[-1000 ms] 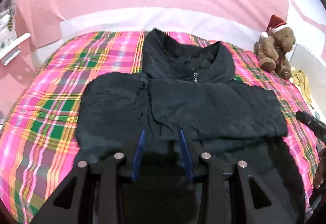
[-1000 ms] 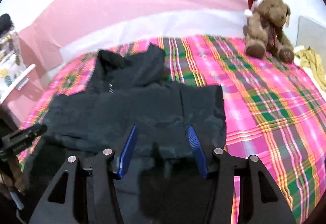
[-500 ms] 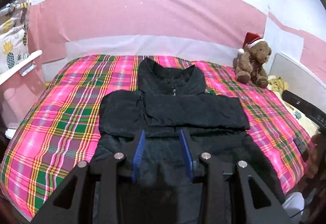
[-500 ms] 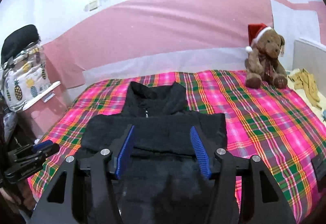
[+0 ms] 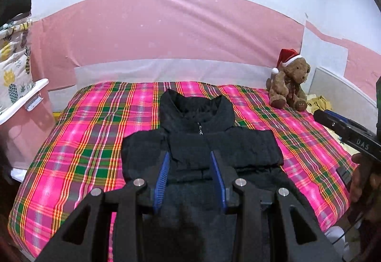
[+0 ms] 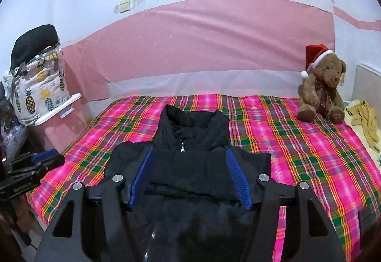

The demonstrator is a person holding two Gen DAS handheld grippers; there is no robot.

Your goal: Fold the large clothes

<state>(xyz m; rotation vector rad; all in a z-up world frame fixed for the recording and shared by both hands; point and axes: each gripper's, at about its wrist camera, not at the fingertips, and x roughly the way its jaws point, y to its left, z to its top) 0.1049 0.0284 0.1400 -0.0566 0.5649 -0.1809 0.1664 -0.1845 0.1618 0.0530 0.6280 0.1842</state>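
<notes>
A black zip jacket (image 5: 202, 150) lies flat on the plaid bed, collar toward the wall, both sleeves folded across the chest. It also shows in the right wrist view (image 6: 190, 166). My left gripper (image 5: 189, 171) is open and empty, held above the jacket's lower part, back from the bed. My right gripper (image 6: 188, 171) is open and empty, also raised above the jacket. The right gripper appears at the right edge of the left wrist view (image 5: 343, 128); the left gripper appears at the left edge of the right wrist view (image 6: 31, 166).
The bed has a pink-green plaid cover (image 5: 95, 138) against a pink wall panel. A teddy bear with a Santa hat (image 5: 289, 83) sits at the far right corner. Yellow cloth (image 6: 364, 119) lies right of it. A pineapple-print bag (image 6: 38, 93) stands on a shelf at left.
Both grippers have pulled back and risen away from the jacket, so more of the bed and wall shows. The jacket has not moved.
</notes>
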